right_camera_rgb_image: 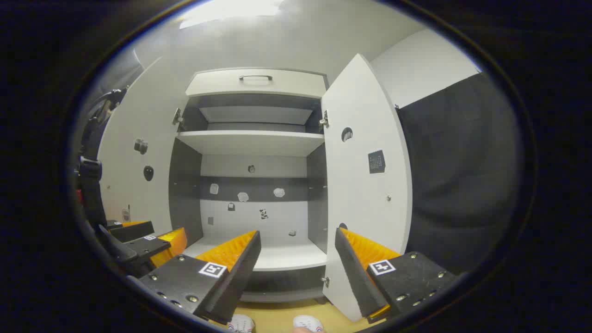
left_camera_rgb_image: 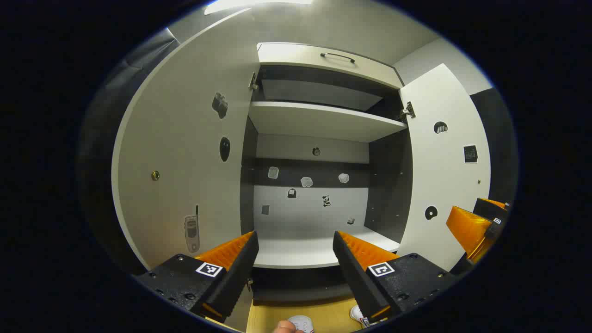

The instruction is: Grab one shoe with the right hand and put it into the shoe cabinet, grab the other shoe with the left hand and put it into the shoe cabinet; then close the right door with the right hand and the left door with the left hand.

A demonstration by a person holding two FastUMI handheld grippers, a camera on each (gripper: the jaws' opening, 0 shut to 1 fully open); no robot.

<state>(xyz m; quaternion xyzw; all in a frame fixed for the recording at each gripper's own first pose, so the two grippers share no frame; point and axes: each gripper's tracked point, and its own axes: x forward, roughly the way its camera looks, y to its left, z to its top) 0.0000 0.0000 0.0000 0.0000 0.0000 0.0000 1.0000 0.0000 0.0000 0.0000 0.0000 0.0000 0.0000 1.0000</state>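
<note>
Both tools hang level in front of the shoe cabinet (left_camera_rgb_image: 319,120), aimed straight into it, and both doors stand wide. The left tool (left_camera_rgb_image: 294,259) sits bottom centre of the left gripper view, jaws spread wide with nothing between them. The right tool (right_camera_rgb_image: 296,259) shows the same at the bottom of the right gripper view, wide and empty; it also peeks in at the lower right edge of the left gripper view.

The shoes (right_camera_rgb_image: 309,322) are down on the floor (left_camera_rgb_image: 323,317), just slivers at the very bottom edge of each view, below the fingers and in front of the cabinet's base. Neither is gripped yet.

The risk, as I read it: the shoes lie almost out of camera sight, so a drop onto them could land off-centre and pinch only a rim, letting the shoe slip on the lift. The right door (right_camera_rgb_image: 365,185) stands just beside the right tool, so a careless swing could knock it. The left door (left_camera_rgb_image: 185,162) crowds the left tool likewise.
</note>
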